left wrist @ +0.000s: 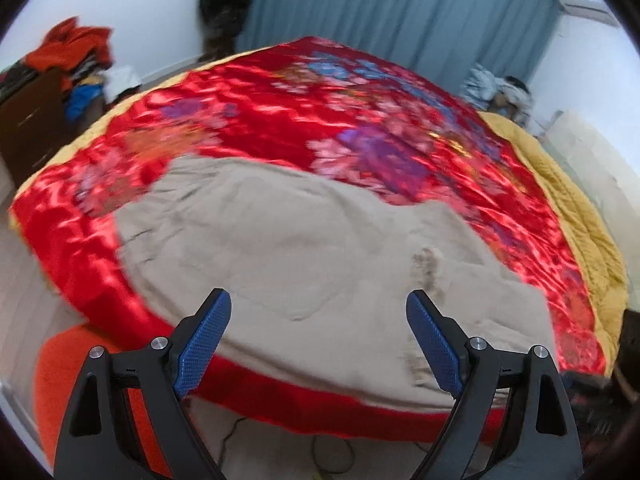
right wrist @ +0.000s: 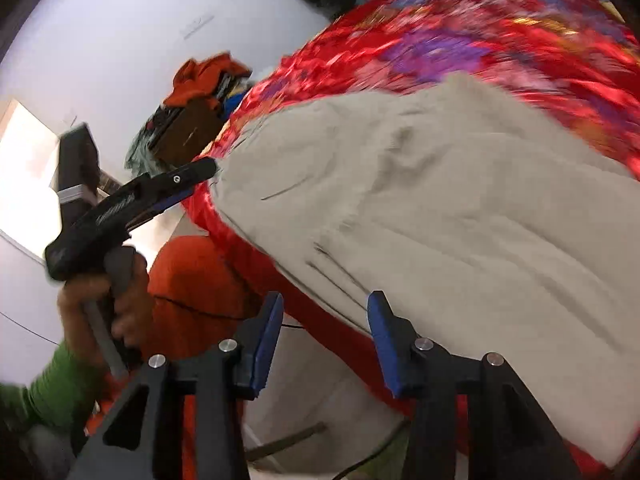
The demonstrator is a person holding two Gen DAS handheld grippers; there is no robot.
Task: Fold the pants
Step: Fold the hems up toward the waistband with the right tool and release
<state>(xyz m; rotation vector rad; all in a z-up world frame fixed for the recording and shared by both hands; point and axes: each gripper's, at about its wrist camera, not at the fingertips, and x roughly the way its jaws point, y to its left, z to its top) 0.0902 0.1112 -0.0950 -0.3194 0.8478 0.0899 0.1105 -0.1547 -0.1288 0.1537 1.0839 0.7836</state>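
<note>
Inspecting scene: I take the beige pants as my landmark; every place below is given from them.
Pants: spread flat on the red floral quilt that covers the bed; their near edge lies along the quilt's near border. Cloth shows shallow creases, and a short frayed or stitched patch toward the right side in my left wrist view.
Left tool: I hold it over the near edge of the pants. Jaws stand wide apart, nothing between the blue pads; I see no contact with the cloth.
Right tool: I hold it just off the near edge of the pants, over the quilt border. Jaws part-way apart, nothing between them, pads clear of the cloth.
Left tool from the right wrist view: its black tip sits at the far left corner of the pants; whether it touches the cloth I cannot tell, the frame is blurred.
Hand: grips the left tool's handle, left of the pants; a green sleeve follows below it.
Orange cloth: below the quilt border, on the near left of the pants.
Clothes heap: well beyond the pants to the left, on a brown cabinet.
Blue curtain: behind the bed, far side of the pants.
</note>
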